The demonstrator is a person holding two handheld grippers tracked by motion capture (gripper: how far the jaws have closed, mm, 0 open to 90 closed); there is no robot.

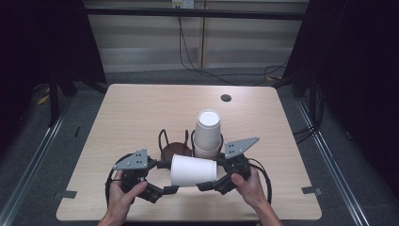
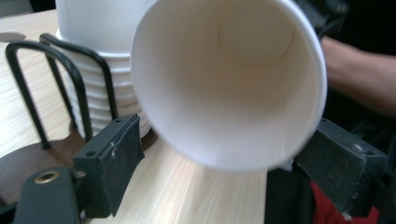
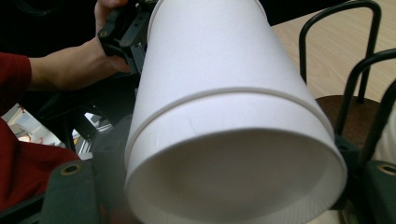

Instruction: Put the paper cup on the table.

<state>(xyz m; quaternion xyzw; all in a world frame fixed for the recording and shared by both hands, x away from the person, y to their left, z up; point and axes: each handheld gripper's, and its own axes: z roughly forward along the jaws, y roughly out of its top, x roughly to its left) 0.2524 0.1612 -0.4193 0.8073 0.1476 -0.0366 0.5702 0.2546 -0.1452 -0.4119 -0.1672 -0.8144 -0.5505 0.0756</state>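
A white paper cup point(image 1: 193, 170) lies level between my two grippers, just above the wooden table point(image 1: 136, 113) near its front edge. My left gripper point(image 1: 168, 177) is shut on its wide mouth end. In the left gripper view I look straight into the cup point(image 2: 229, 84), and its rim sits between the pads point(image 2: 112, 158). My right gripper point(image 1: 211, 174) is shut on the narrow base end. In the right gripper view the cup point(image 3: 219, 70) has a thin ridge around its wall, and its base hides most of my jaws.
Just behind the held cup, a stack of white cups point(image 1: 207, 134) stands in a black wire holder point(image 1: 163, 139) on a dark round base point(image 1: 178, 149). A cable hole point(image 1: 226, 98) sits near the table's far edge. The person's hands grip both tools at the front edge.
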